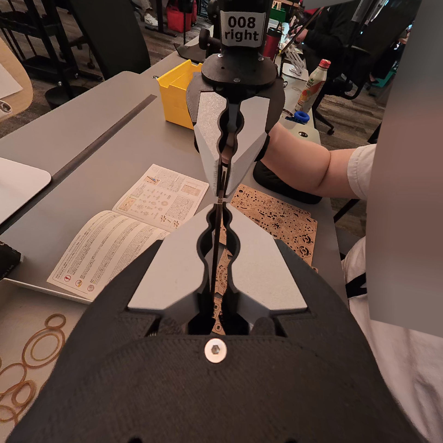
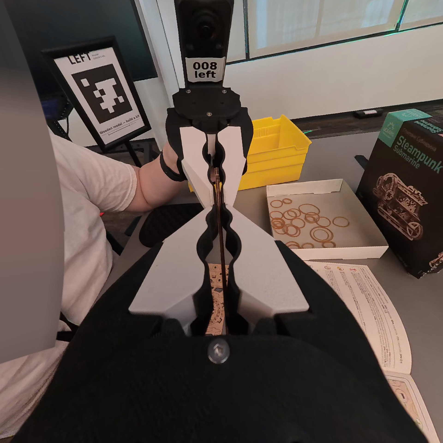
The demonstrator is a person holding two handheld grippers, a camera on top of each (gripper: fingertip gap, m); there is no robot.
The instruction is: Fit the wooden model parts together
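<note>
Left wrist view shows my left gripper [image 1: 218, 203] tip to tip with my right gripper [image 1: 221, 191] above the grey counter [image 1: 100, 134]. Each has its jaws together on a thin wooden piece seen edge-on: the left's wooden strip [image 1: 215, 251] runs back between its fingers, and in the right wrist view the right gripper [image 2: 217, 206] pinches its own thin strip [image 2: 221, 251]. Both pieces meet in mid-air over the wooden parts sheet [image 1: 282, 220] lying beside the open instruction booklet [image 1: 124, 230]. Rubber bands [image 2: 309, 223] sit in a white tray [image 2: 335, 251].
</note>
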